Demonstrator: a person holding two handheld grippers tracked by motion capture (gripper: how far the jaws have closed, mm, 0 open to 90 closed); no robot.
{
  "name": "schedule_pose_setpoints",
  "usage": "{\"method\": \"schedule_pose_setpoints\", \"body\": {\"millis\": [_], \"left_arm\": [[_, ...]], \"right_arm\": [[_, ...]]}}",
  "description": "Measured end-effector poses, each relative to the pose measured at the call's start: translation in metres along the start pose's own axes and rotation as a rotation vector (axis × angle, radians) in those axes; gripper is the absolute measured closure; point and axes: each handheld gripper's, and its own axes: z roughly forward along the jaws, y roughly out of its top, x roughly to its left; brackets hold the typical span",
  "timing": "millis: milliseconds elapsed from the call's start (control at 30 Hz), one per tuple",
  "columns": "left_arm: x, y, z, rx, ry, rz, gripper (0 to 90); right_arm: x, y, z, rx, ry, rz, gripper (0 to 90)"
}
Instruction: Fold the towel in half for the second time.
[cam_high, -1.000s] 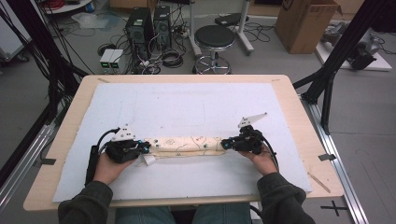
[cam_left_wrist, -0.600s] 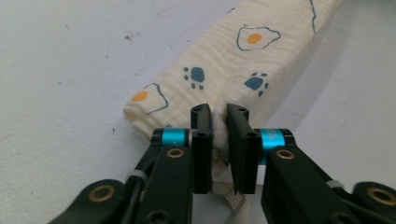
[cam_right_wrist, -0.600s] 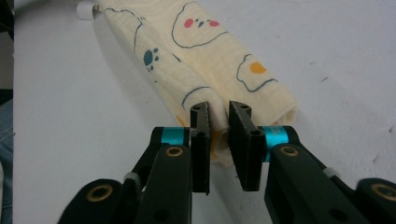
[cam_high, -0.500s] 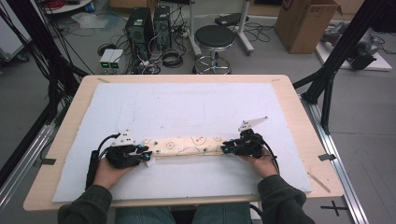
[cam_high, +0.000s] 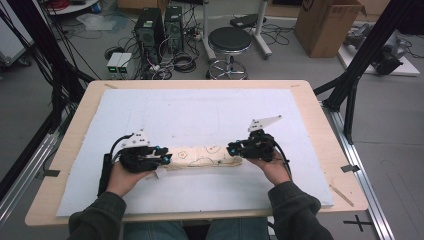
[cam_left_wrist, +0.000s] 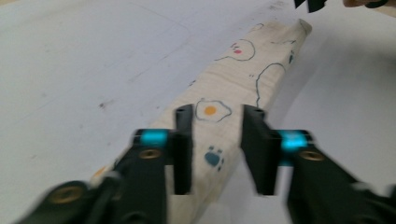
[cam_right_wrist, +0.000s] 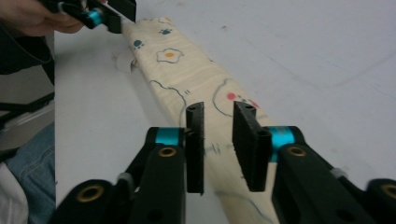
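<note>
1. Folded cloth (cam_high: 205, 158): a long, narrow strip of cream fabric printed with fried eggs, paw prints and outlined figures is shown lying flat on the white mat (cam_high: 200, 112), near the person's edge of the table (cam_high: 320, 117), stretched between the 2 grippers.

2. Handling: the strip is judged light, soft and limp, made of several layers. It is expected to sag in the middle if lifted by the ends, and the layers may slide apart. The weave looks matte, so little slipping is expected.

3. Hold points: the 2 short ends are judged the best places to be taken, with all layers pinched together.

4. Left gripper (cam_left_wrist: 217, 149): its jaws have just been closing and are seen parted over the near end of the strip, with the cloth under the gap and no pad visibly pressing it.

5. Right gripper (cam_right_wrist: 218, 147): its jaws have likewise been closing and are seen parted above the other end, with no grasp visible.

6. Surroundings: a small white tag or corner (cam_high: 160, 172) is seen beside the left end. Beyond the table, a stool (cam_high: 229, 50), computer cases (cam_high: 160, 30), cables and a cardboard box (cam_high: 327, 25) stand on the floor.

7. Obstructions: nothing on the mat is seen in the way.
</note>
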Motion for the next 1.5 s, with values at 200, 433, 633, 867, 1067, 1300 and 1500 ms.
{"method": "schedule_pose_setpoints", "body": {"millis": [200, 433, 633, 867, 1067, 1300, 1500], "left_arm": [[-0.008, 0.011, 0.032, 0.086, -0.027, 0.037, 85.5], [-0.006, 0.005, 0.049, 0.181, -0.025, 0.058, 86.6], [-0.001, -0.001, 0.044, 0.207, -0.01, 0.061, 86.2], [0.009, -0.017, 0.027, 0.19, 0.014, 0.036, 82.8], [0.015, -0.025, 0.014, 0.178, 0.037, 0.024, 75.8], [0.017, -0.029, 0.006, 0.186, 0.06, 0.029, 62.7], [0.02, -0.03, 0.005, 0.177, 0.053, -0.003, 53.3]], "right_arm": [[0.012, 0.019, 0.041, 0.076, 0.063, -0.041, 82.6], [0.016, 0.019, 0.07, 0.171, 0.085, -0.06, 83.0], [0.008, 0.007, 0.071, 0.221, 0.05, -0.063, 82.2], [0.003, -0.006, 0.056, 0.211, 0.005, -0.078, 77.6], [0.001, -0.016, 0.041, 0.214, -0.055, -0.119, 72.3], [-0.006, -0.032, 0.017, 0.183, -0.111, -0.113, 66.6], [-0.01, -0.039, 0.005, 0.165, -0.131, -0.102, 60.2]]}}
